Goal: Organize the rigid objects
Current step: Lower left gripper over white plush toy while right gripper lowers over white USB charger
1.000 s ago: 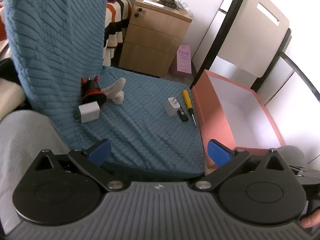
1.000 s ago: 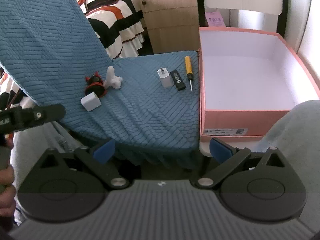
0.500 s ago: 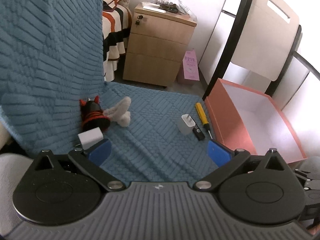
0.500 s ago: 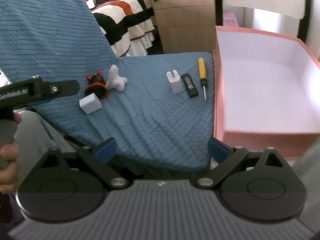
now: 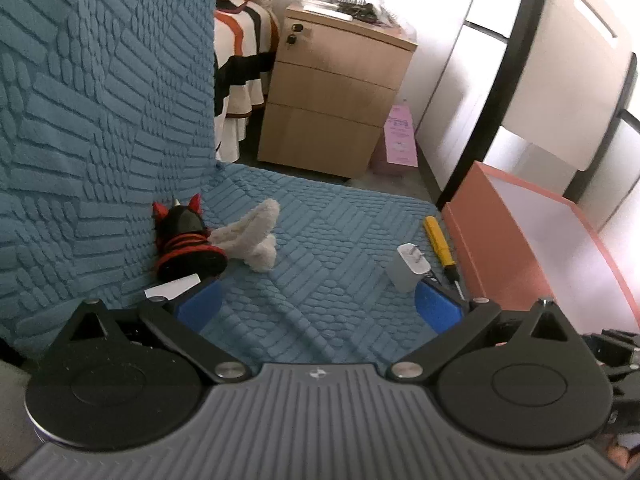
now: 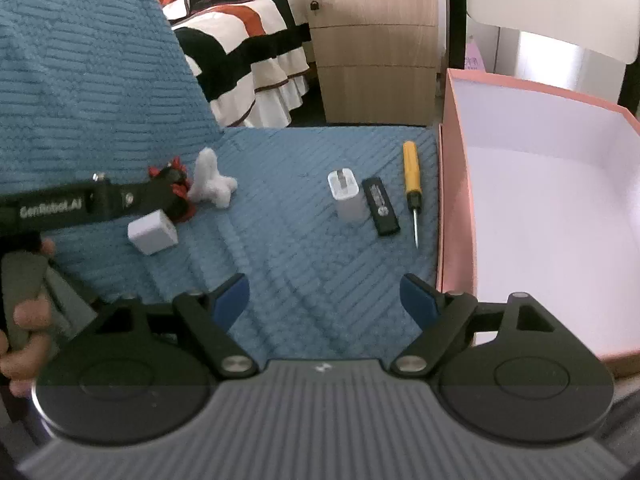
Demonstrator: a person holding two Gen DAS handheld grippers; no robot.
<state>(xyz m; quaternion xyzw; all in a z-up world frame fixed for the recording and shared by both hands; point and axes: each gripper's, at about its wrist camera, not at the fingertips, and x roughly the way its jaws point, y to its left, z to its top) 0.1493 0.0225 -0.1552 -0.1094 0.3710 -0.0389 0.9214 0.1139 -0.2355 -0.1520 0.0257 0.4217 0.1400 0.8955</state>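
On the blue textured seat cover (image 6: 288,232) lie a white charger plug (image 6: 347,196), a black USB stick (image 6: 381,205), a yellow screwdriver (image 6: 411,176) and a white cube adapter (image 6: 152,233). A black-and-red plush (image 5: 185,245) and a white plush (image 5: 252,236) sit near the backrest. An empty pink box (image 6: 552,208) stands at the right. My left gripper (image 5: 318,307) is open, low over the seat between the cube (image 5: 173,287) and the plug (image 5: 409,268). My right gripper (image 6: 323,296) is open, short of the plug.
The blue cover rises as a backrest (image 5: 100,100) at the left. Behind stand a wooden drawer cabinet (image 5: 336,96), a striped bed (image 6: 240,48) and a black-framed chair (image 5: 560,72). The left gripper's body (image 6: 80,204) crosses the right wrist view.
Both grippers have moved forward and lower toward the seat; the objects look larger and nearer. Both stay open and nothing was picked up.
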